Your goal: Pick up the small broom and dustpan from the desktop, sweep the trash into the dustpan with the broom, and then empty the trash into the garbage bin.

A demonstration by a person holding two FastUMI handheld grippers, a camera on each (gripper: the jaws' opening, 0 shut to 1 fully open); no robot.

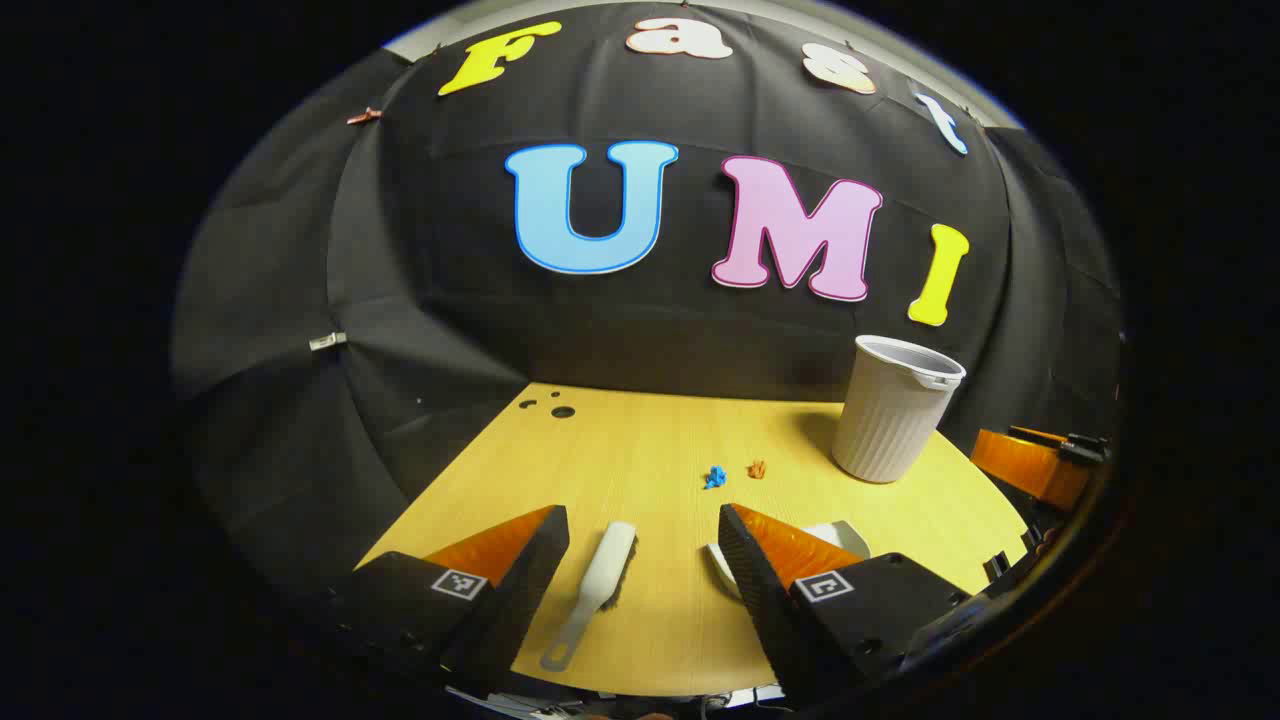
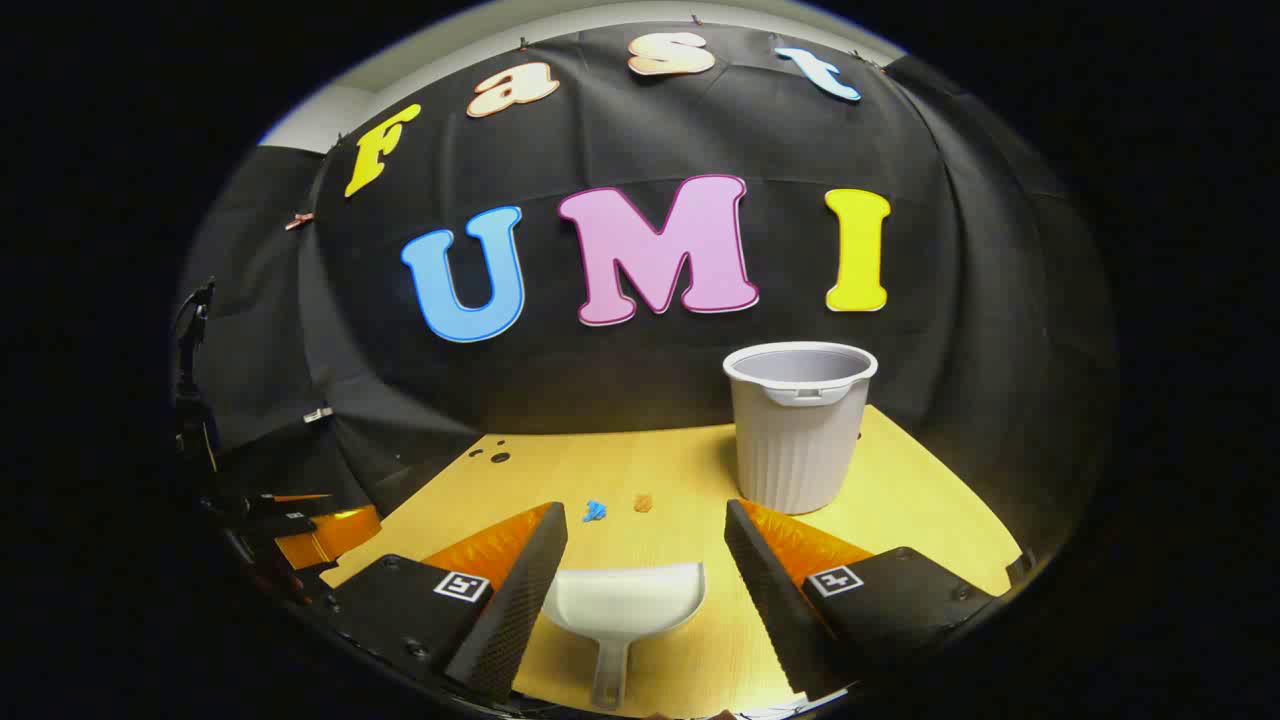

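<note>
The left gripper (image 1: 643,545) hung spread above the broom (image 1: 598,585), which lay near the desktop's (image 1: 640,440) front edge. The right gripper (image 2: 646,540) was spread over the dustpan (image 2: 625,605) at that same edge. 2 trash bits (image 1: 714,477) (image 1: 757,468) lay mid-desktop; the garbage bin (image 2: 798,425) stood toward the back right corner.

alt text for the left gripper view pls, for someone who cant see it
The left gripper, fingers apart and holding nothing, hovers over a small white broom lying flat on a yellow desktop. Farther back lie a blue scrap and an orange scrap, with a white ribbed garbage bin upright at the right and a white dustpan partly hidden behind one finger.
</note>
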